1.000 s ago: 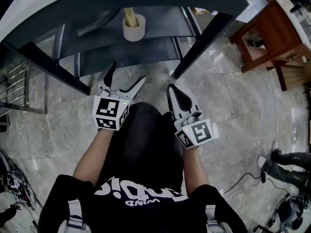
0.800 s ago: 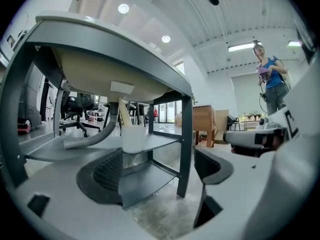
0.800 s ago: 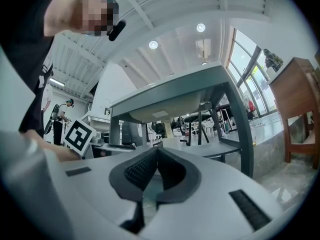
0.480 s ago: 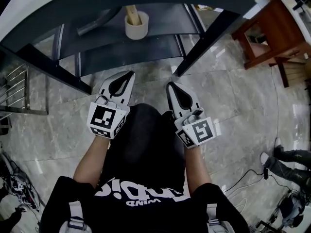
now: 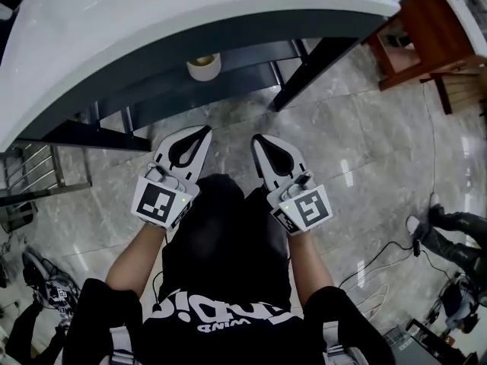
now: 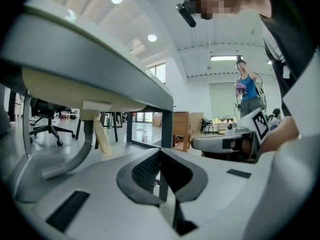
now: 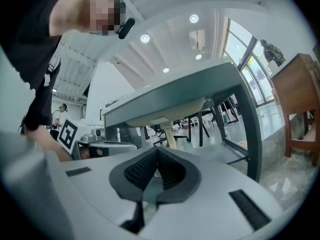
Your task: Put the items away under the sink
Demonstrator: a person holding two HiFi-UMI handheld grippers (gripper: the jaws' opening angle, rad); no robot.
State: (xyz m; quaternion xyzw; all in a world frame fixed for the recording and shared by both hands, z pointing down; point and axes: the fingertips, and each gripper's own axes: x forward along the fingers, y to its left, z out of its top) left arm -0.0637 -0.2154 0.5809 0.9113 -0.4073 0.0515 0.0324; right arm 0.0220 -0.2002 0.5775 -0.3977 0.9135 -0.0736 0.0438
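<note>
The sink point(image 5: 190, 21) is overhanging the cream cup point(image 5: 203, 68), hiding its upper part and contents. The wooden stool point(image 5: 415, 44) and a bystander's legs point(image 5: 456, 238) are running off the head view's right edge.

Grey marble floor point(image 5: 358, 143) – brown wooden chair point(image 5: 415, 33) at right, round ceiling lights point(image 7: 193, 18) overhead.

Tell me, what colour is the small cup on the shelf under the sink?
Cream white; the cup shows best in the head view.
</note>
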